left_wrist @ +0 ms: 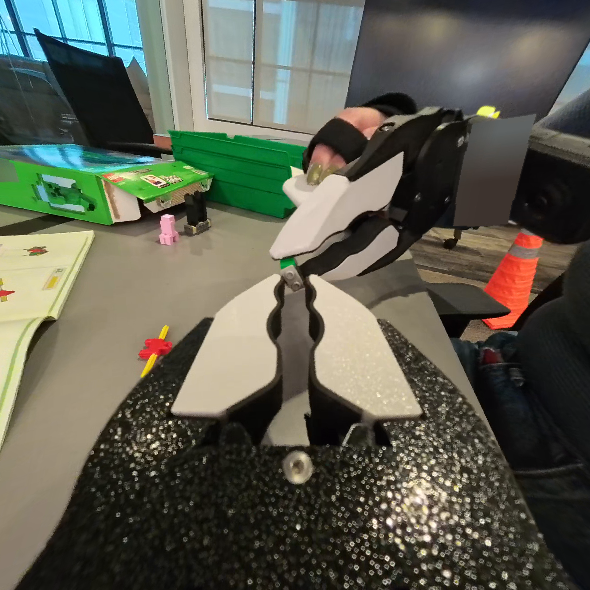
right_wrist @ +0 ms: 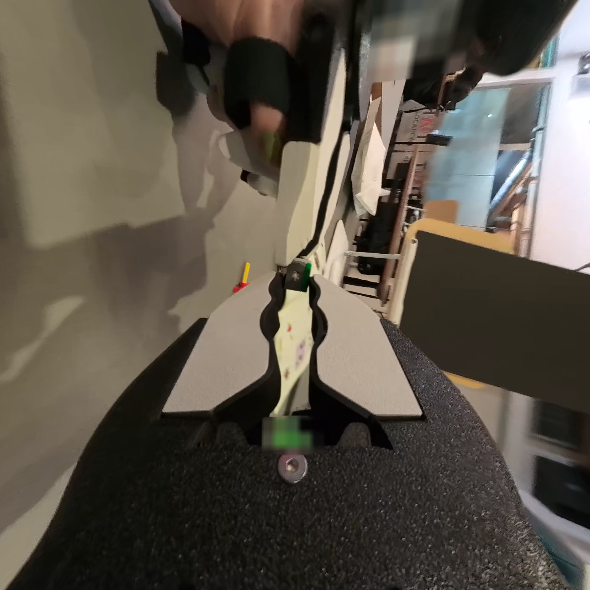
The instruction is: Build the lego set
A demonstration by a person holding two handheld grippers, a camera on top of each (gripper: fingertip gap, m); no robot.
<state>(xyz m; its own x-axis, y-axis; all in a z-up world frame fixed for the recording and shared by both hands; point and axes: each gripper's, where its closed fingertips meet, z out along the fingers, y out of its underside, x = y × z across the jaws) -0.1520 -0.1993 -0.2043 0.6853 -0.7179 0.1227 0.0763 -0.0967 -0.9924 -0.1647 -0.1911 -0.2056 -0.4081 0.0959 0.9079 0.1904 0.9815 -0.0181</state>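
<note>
Above the grey table (left_wrist: 95, 287), the left gripper (left_wrist: 293, 281) and right gripper (left_wrist: 289, 260), meeting from 6 and 1 o'clock, each pinch the small grey-and-green brick assembly (left_wrist: 292, 277). Misaligned pressure may split it, dropping the green plate (left_wrist: 286, 263) toward the red-and-yellow piece (left_wrist: 155, 348) at 8 o'clock.

The green piece (left_wrist: 286, 263) is mostly hidden between fingers (left_wrist: 303, 236); the instruction booklet (left_wrist: 35, 281) is cropped.

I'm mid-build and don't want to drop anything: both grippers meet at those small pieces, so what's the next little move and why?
Probably press the two together. The left gripper pinches a small grey piece, and the right gripper brings a green piece against it, above the table. They look touching, but not clearly seated.
</note>
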